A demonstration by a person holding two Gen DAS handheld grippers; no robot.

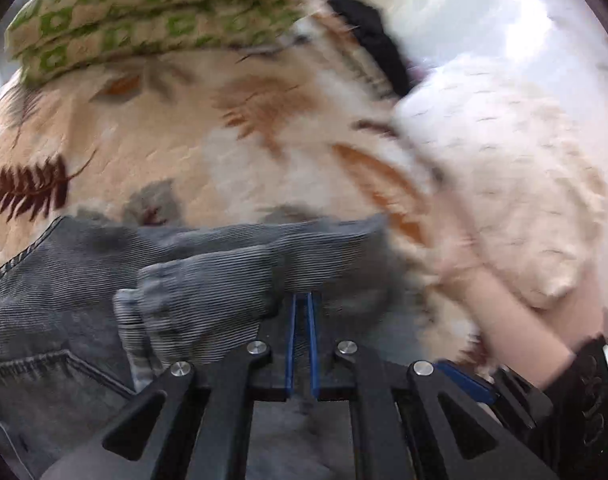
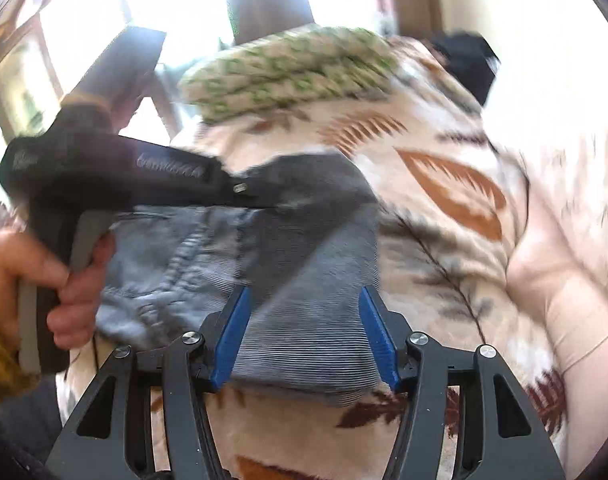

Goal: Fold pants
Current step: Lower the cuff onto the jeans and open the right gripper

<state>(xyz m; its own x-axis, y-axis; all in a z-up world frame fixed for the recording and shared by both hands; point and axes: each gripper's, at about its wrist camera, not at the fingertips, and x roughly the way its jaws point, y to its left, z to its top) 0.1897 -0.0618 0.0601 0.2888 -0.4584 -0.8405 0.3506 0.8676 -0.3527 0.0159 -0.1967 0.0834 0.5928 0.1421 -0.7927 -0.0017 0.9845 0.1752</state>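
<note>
Grey denim pants point(image 1: 84, 280) lie bunched on a leaf-patterned bedspread point(image 1: 176, 160). My left gripper point(image 1: 302, 300) is shut, its blue pads pinching a fold of the pants' fabric, with a back pocket visible at lower left. In the right wrist view the pants point(image 2: 304, 280) lie folded between my right gripper's point(image 2: 304, 296) open blue fingers point(image 2: 234, 332), which straddle the cloth without clamping it. The left gripper's black body point(image 2: 116, 172) and the hand holding it reach in from the left onto the pants' far edge.
A green-and-cream folded blanket point(image 1: 152, 12) lies at the bed's far end, also in the right wrist view point(image 2: 288, 68). A black garment point(image 1: 375, 44) lies beside it. A person's forearm and cream top point(image 1: 503, 184) are on the right. Furniture and bright windows stand beyond the bed.
</note>
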